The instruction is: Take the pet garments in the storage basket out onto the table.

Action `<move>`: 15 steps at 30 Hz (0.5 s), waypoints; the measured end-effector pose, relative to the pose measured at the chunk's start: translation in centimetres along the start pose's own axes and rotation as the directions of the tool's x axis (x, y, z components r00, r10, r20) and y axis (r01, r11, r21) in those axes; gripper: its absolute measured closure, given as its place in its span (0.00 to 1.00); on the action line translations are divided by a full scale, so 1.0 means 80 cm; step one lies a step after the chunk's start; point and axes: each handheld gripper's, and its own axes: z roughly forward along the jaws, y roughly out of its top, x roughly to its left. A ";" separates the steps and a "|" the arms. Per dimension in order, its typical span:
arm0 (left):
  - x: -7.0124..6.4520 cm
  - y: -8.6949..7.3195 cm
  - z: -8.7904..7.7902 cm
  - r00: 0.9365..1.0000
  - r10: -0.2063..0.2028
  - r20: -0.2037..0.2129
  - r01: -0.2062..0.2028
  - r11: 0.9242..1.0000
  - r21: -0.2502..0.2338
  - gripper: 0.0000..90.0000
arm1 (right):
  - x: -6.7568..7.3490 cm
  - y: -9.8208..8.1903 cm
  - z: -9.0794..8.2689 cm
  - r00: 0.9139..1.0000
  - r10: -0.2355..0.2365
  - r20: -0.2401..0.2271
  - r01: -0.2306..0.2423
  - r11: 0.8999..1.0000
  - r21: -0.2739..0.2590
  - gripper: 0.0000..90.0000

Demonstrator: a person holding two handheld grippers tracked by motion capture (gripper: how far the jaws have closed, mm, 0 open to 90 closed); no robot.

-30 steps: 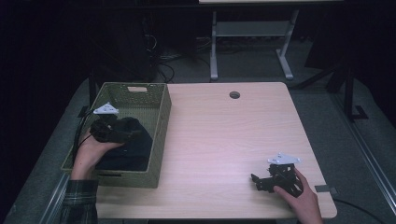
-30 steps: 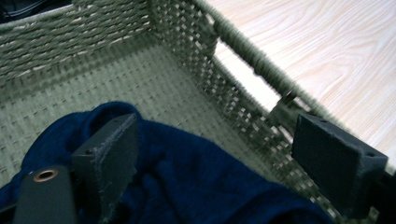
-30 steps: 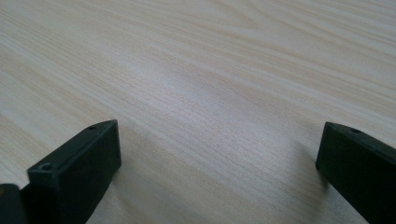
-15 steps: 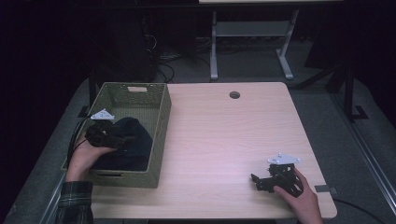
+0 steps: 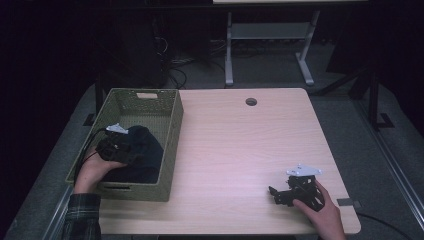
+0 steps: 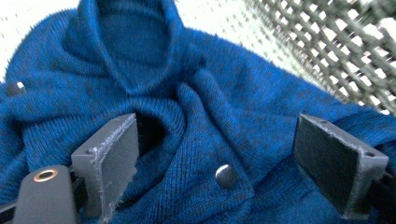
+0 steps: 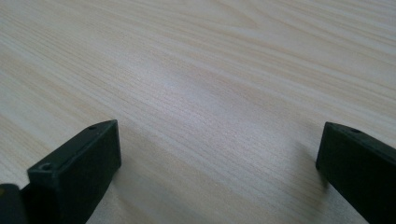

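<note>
A green woven basket (image 5: 170,125) sits at the left edge of the pale wood worktop (image 5: 240,150), and a dark blue knit garment (image 5: 147,150) lies crumpled inside it. The left gripper (image 5: 117,150), held by the left hand (image 5: 92,172) in a plaid sleeve (image 5: 80,217), is down in the basket on the near-left part of the garment. In the left gripper view its fingers (image 6: 112,158) stand wide apart with the blue knit (image 6: 196,107) bunched between them; one finger presses into a fold, the other sits clear of the cloth, though the blur makes contact there hard to judge. A round metal snap (image 6: 226,175) shows on the fabric between the fingers, a second one (image 6: 17,87) at the far left, and the basket's mesh wall (image 6: 336,51) crosses the upper right.

The right gripper (image 5: 280,192) rests low on the near-right part of the worktop, well apart from the basket, in the right hand (image 5: 320,210), with its grey plate (image 5: 302,171) on top. In the right gripper view its fingers (image 7: 79,168) are spread wide over bare wood (image 7: 210,79), holding nothing. A round hole (image 5: 251,102) sits near the worktop's far edge
</note>
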 end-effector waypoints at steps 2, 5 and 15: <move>-0.001 0.000 0.003 1.000 -0.010 -0.004 0.010 1.000 0.020 0.16 | 0.000 0.000 0.000 1.000 0.000 0.000 0.000 1.000 0.000 0.00; -0.002 0.000 0.011 1.000 -0.011 -0.016 0.012 0.998 0.069 0.16 | 0.000 0.000 0.000 1.000 -0.001 0.000 0.001 1.000 0.000 0.00; -0.003 0.001 0.029 1.000 0.009 -0.030 -0.003 0.985 0.171 0.19 | 0.000 0.000 0.000 1.000 -0.001 0.000 0.001 1.000 0.000 0.00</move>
